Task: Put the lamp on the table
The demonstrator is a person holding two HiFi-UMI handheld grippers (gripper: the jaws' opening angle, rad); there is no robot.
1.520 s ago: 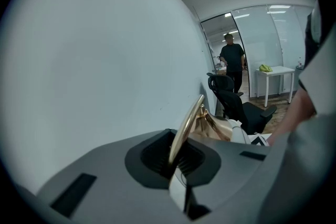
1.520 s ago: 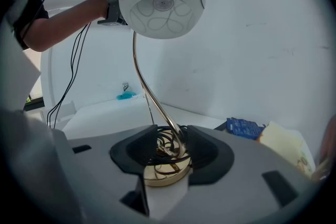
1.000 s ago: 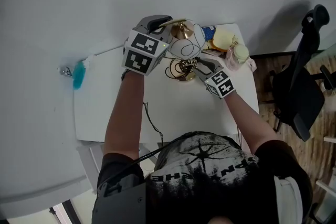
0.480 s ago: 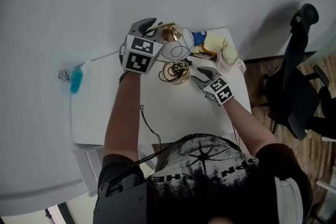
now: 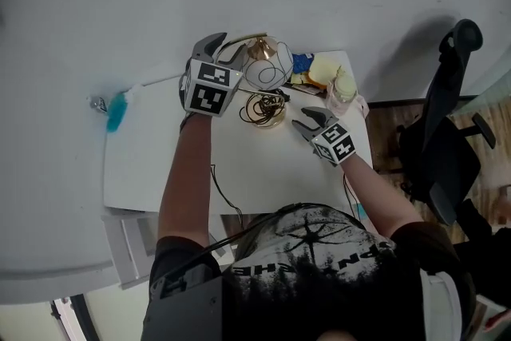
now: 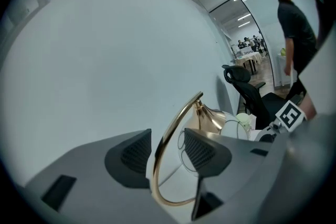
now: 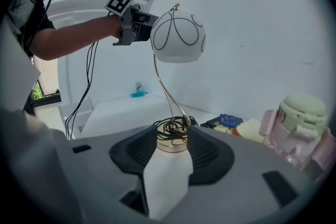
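The lamp stands upright at the back of the white table (image 5: 152,164). It has a white globe shade (image 5: 267,74), a thin curved gold stem (image 6: 167,144) and a gold base (image 5: 267,109) with its black cord coiled on top. My left gripper (image 5: 230,48) is up at the top of the stem. Its jaws have just been opening and now stand open, with the stem between the pads and clear of them. My right gripper (image 5: 303,122) is open and empty, a short way in front of the base (image 7: 172,143).
To the right of the lamp lie a yellow sponge (image 5: 319,72), a blue packet (image 5: 302,61) and a pale jar (image 5: 342,89). A teal brush (image 5: 117,112) lies at the table's left edge. The wall runs close behind. A black office chair (image 5: 443,124) stands to the right.
The left jaws have opened off the lamp's stem. The right gripper has drawn back from the base toward the person. The lamp stays standing on the table.
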